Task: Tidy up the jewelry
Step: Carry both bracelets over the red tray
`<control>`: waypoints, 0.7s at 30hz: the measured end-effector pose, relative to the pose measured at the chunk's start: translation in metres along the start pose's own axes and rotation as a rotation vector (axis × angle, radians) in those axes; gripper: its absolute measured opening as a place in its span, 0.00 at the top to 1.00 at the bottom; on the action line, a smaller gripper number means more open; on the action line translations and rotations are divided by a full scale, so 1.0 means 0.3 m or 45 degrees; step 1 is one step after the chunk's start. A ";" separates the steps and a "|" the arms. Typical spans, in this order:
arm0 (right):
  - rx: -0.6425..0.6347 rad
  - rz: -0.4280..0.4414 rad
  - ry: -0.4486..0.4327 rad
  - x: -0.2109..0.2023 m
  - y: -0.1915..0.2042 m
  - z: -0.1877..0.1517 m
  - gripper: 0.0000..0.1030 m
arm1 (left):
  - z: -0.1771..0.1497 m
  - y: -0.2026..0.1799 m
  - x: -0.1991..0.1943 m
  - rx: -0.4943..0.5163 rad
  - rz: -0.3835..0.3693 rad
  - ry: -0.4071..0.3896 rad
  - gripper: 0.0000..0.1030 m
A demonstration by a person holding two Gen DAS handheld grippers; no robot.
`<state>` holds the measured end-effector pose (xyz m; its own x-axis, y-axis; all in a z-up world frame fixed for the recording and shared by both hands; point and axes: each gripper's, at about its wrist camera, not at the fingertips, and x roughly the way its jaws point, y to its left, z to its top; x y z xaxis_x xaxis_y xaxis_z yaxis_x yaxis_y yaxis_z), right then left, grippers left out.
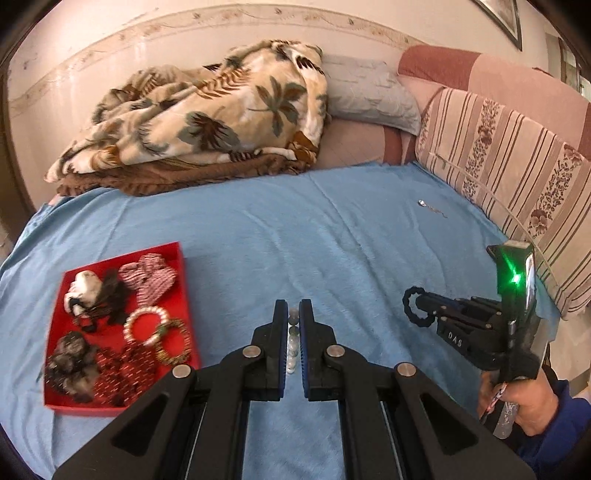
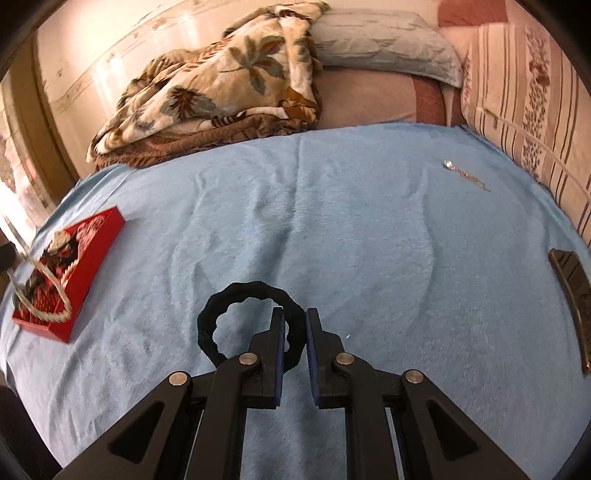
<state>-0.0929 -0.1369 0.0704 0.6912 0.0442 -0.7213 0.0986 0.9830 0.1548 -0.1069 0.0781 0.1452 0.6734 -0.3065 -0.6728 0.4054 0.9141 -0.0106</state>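
Blanket [image 1: 207, 114]: leaf-patterned, crumpled, upper left of the frame.
Pillow [image 1: 369, 92]: grey, upper centre, just right of the blanket.
Cushion [image 1: 509, 155]: striped and floral, right edge.
Cover [image 1: 295, 229]: blue, spread across the middle.
Picture frame [image 1: 504, 16]: top right corner.

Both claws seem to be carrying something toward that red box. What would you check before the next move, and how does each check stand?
1. Left gripper clamped on the pearl strand: ok.
2. Right gripper clamped on the black scrunchie: ok.
3. Red tray within view, flat on the blue blanket: ok.
4. Free room in the tray: cannot tell, it looks crowded.
5. Silver pendant left out on the blanket: not ok.
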 end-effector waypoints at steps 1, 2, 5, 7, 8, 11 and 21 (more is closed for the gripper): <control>-0.018 -0.003 0.002 -0.004 0.020 -0.010 0.88 | -0.008 0.013 -0.023 -0.007 0.007 -0.013 0.94; -0.029 -0.003 0.007 -0.007 0.035 -0.019 0.88 | -0.012 0.023 -0.038 -0.012 0.011 -0.022 0.94; -0.045 0.022 0.028 -0.021 0.086 -0.061 0.88 | -0.030 0.063 -0.095 -0.034 0.030 -0.055 0.94; -0.074 0.043 0.044 -0.038 0.132 -0.095 0.88 | -0.041 0.093 -0.127 -0.044 0.047 -0.073 0.94; -0.092 0.043 0.042 -0.047 0.149 -0.103 0.88 | -0.045 0.105 -0.136 -0.047 0.056 -0.078 0.94; -0.155 0.050 0.023 -0.085 0.214 -0.117 0.88 | -0.066 0.158 -0.170 -0.072 0.081 -0.092 0.94; -0.207 0.162 0.029 -0.139 0.386 -0.068 0.88 | -0.124 0.335 -0.196 -0.177 0.144 -0.082 0.94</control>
<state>-0.1248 -0.0212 0.1046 0.6741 0.1719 -0.7184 -0.1064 0.9850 0.1359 -0.1287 0.1978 0.1563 0.7497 -0.2118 -0.6269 0.2384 0.9702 -0.0427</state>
